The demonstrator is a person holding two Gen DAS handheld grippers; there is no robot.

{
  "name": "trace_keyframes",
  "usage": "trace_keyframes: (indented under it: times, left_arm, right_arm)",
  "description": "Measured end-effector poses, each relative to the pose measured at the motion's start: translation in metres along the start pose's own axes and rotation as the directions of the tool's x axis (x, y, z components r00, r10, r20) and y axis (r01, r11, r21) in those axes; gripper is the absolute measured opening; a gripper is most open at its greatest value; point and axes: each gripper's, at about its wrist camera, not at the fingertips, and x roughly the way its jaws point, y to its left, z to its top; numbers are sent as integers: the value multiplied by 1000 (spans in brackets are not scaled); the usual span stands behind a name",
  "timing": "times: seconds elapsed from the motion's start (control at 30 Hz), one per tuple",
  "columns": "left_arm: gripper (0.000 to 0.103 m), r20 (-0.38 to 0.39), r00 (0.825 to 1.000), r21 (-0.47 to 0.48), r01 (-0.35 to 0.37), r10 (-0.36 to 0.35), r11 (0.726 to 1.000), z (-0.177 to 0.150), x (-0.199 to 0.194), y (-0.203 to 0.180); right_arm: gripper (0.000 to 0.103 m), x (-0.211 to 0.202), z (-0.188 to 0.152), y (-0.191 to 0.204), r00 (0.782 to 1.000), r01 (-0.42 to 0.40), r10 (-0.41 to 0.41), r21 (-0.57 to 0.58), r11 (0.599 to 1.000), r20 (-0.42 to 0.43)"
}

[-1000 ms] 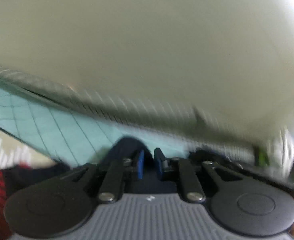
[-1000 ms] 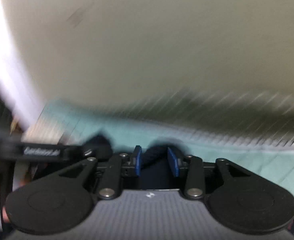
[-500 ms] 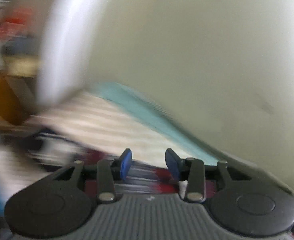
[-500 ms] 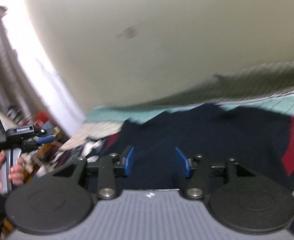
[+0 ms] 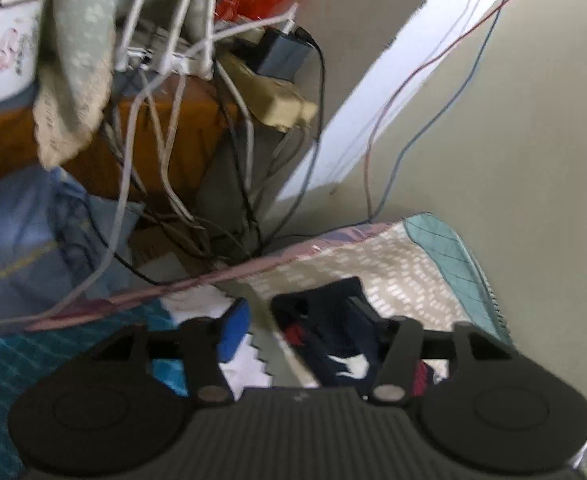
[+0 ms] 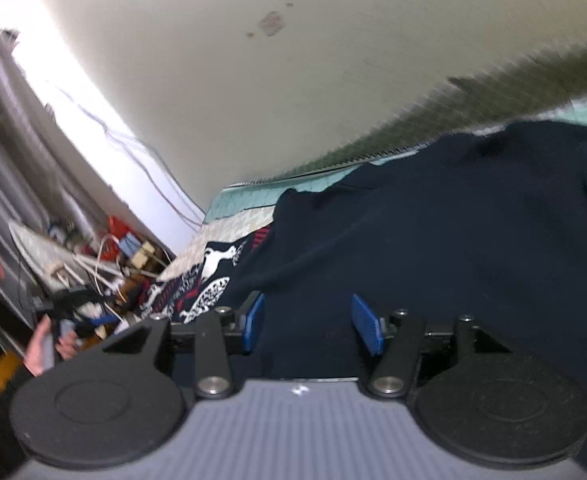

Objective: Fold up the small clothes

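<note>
Both fingers of the left gripper [image 5: 297, 330] stand apart, having just been opening, nothing pinched between them, above the bed edge [image 5: 229, 276]. One patterned garment [image 5: 325, 344] lies beneath. Two fingers of the right gripper [image 6: 311, 328] have likewise just opened, apart over one navy garment [image 6: 453, 240] spread on the bed, wall close behind.

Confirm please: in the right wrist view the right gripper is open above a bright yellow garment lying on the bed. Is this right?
Not quite. The colour is wrong: the right wrist view shows the garment under the open right gripper is dark navy, not bright yellow. It does lie on the bed.
</note>
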Motion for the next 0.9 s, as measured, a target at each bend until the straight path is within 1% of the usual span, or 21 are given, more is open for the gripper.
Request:
trace_keyframes:
  times: [0.03, 0.07, 0.1, 0.13, 0.17, 0.2, 0.23, 0.3, 0.33, 0.4, 0.43, 0.53, 0.57, 0.63, 0.67, 0.73, 0.77, 0.8, 0.83, 0.87, 0.9]
  left_arm:
    - [62, -4, 1000, 5, -8, 8, 1000, -2, 8, -4]
    - [54, -15, 1000, 14, -17, 17, 1000, -5, 12, -9]
    - [41, -42, 999, 22, -27, 28, 999, -7, 18, -14]
    - [7, -79, 997, 23, -26, 28, 999, -9, 22, -18]
    - [5, -105, 994, 8, -16, 17, 1000, -11, 23, -21]
    - [5, -99, 995, -6, 6, -7, 1000, -16, 17, -28]
    - [5, -93, 995, 12, 39, -37, 999, -19, 10, -39]
    - [5, -95, 989, 68, 124, -117, 990, -30, -11, -69]
    - [5, -107, 978, 88, 186, -177, 979, -37, -24, -86]
    - [5, -150, 944, 137, 314, -294, 939, -54, -48, -127]
    - [5, -176, 921, 172, 376, -347, 911, -65, -61, -152]
    - [5, -256, 851, 291, 521, -459, 802, -101, -93, -226]
    - [5, -289, 826, 313, 560, -485, 767, -113, -101, -249]
    - [5, -366, 767, 333, 636, -527, 696, -138, -109, -295]
    - [6, -396, 745, 343, 662, -536, 667, -151, -111, -315]
    - [7, -462, 710, 363, 698, -531, 618, -180, -110, -354]
    - [11, -507, 691, 370, 714, -515, 595, -195, -107, -370]
    - [13, -552, 672, 375, 729, -493, 573, -210, -103, -384]
    - [17, -585, 662, 385, 735, -468, 558, -222, -100, -394]
    - [20, -599, 659, 401, 738, -454, 543, -230, -99, -399]
    - [22, -594, 662, 417, 740, -457, 528, -234, -100, -401]
  right_arm:
    - [54, 2, 0, -2, 1000, -5, 4, 13, 1000, 1]
    - [55, 1, 0, -3, 1000, -10, 10, 21, 1000, 3]
    - [56, 1, 0, -3, 1000, -12, 12, 22, 1000, 5]
    - [56, 1, 0, -3, 1000, -12, 12, 18, 1000, 7]
    - [56, 2, 0, -2, 1000, -10, 10, 13, 1000, 7]
    - [56, 2, -1, -1, 1000, -10, 10, 6, 1000, 8]
    - [56, 1, 0, -1, 1000, -11, 11, 0, 1000, 9]
    - [56, 0, -1, 0, 1000, -14, 14, -7, 1000, 12]
    - [56, 0, -1, 0, 1000, -16, 16, -9, 1000, 13]
    - [56, -1, 0, -1, 1000, -23, 23, -8, 1000, 15]
    - [56, -1, 0, -2, 999, -28, 28, -7, 1000, 15]
    - [56, -1, 1, -4, 999, -35, 35, 2, 999, 14]
    - [56, -2, 2, -5, 999, -39, 39, 9, 999, 15]
    - [56, -4, 2, -8, 999, -52, 51, 31, 998, 19]
    - [56, -5, 3, -11, 998, -58, 57, 47, 997, 19]
    - [56, -5, 5, -16, 998, -68, 68, 88, 994, 13]
    - [56, -6, 6, -20, 997, -76, 75, 112, 991, 9]
    - [56, -7, 7, -24, 997, -83, 83, 134, 987, 6]
    - [55, -9, 8, -27, 996, -88, 88, 152, 984, 5]
    - [55, -11, 9, -32, 996, -86, 85, 174, 981, 10]
    - [54, -14, 11, -36, 996, -84, 82, 200, 976, 20]
